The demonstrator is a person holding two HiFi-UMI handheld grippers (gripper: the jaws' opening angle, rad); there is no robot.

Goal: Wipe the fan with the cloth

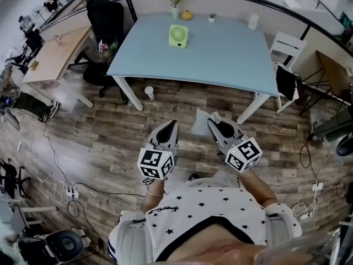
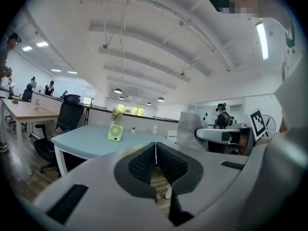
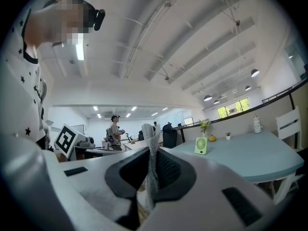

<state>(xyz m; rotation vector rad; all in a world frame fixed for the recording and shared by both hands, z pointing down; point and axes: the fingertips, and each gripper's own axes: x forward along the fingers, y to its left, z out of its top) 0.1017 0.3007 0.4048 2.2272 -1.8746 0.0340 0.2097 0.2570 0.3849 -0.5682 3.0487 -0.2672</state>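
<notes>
The wood floor point(image 1: 99, 131) lies open ahead of both grippers, up to the near edge of the pale blue table point(image 1: 231, 54). That edge runs across the view well ahead of them, with a white leg under each front corner. A paper cup point(image 1: 149, 92) stands on the floor ahead of the left gripper, just beside the left front leg. A black office chair point(image 1: 105, 21) crowds the table's left end, and a white chair point(image 1: 287, 43) stands at its right end. Cables point(image 1: 60, 189) trail over the floor to the left of the left gripper.

The left gripper point(image 1: 172, 124) is held in the air over the floor. Its jaws are pressed together with nothing between them, as the left gripper view point(image 2: 156, 150) shows plainly. The right gripper point(image 1: 212, 121) is just beside it on the right, apart from it. Its jaws are clamped on the grey cloth point(image 1: 201, 123). In the right gripper view point(image 3: 151, 153) the cloth point(image 3: 150, 143) stands up in a thin fold between the pads and also hangs below them.

The green fan point(image 1: 178, 36) stands upright on the table, well ahead of both grippers, past the near edge and toward the far side. It is straight ahead of the left gripper point(image 2: 115, 132) and ahead to the left of the right one point(image 3: 201, 146). Neither gripper nor the cloth touches it.
</notes>
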